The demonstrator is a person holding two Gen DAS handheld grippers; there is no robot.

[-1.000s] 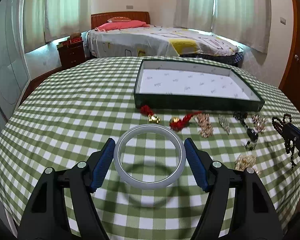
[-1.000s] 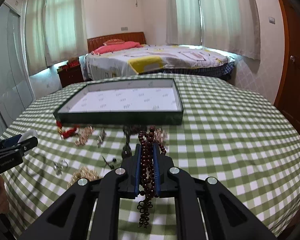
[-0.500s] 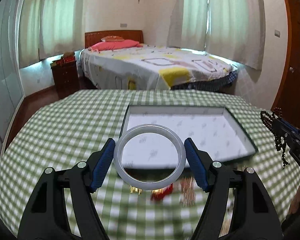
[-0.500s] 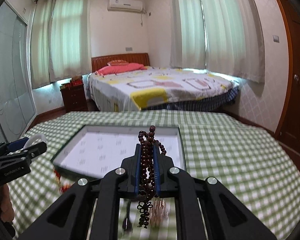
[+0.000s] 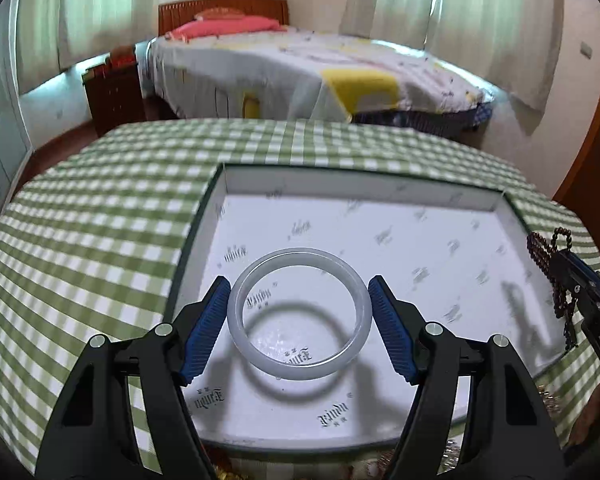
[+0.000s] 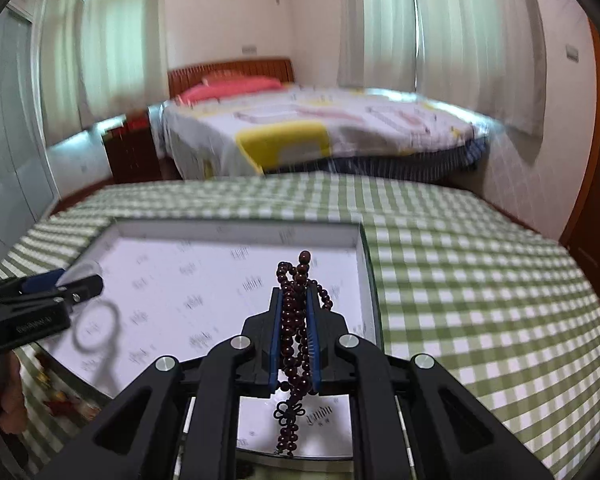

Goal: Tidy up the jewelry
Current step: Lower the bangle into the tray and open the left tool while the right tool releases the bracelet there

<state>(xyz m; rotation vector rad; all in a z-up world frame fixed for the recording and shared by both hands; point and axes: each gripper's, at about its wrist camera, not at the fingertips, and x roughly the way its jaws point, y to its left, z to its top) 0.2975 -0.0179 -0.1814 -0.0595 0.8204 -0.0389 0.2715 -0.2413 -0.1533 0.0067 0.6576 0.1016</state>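
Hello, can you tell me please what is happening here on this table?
A person is sorting jewelry with a claw in each hand. The left claw holds a pale bangle above the white-lined tray. The right claw is shut on a dark red bead strand, also over the tray. Nothing lies in the visible part of the tray. A few other pieces show on the checked tablecloth at its near edge.

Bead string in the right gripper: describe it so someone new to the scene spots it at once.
On the green checked table lies a shallow tray lined with white printed paper. Above its right part, the right gripper is shut on the bead string: dark red-brown round beads, bunched, with a knotted tail dangling. The left gripper carries a smooth pale bangle, a single rigid ring.
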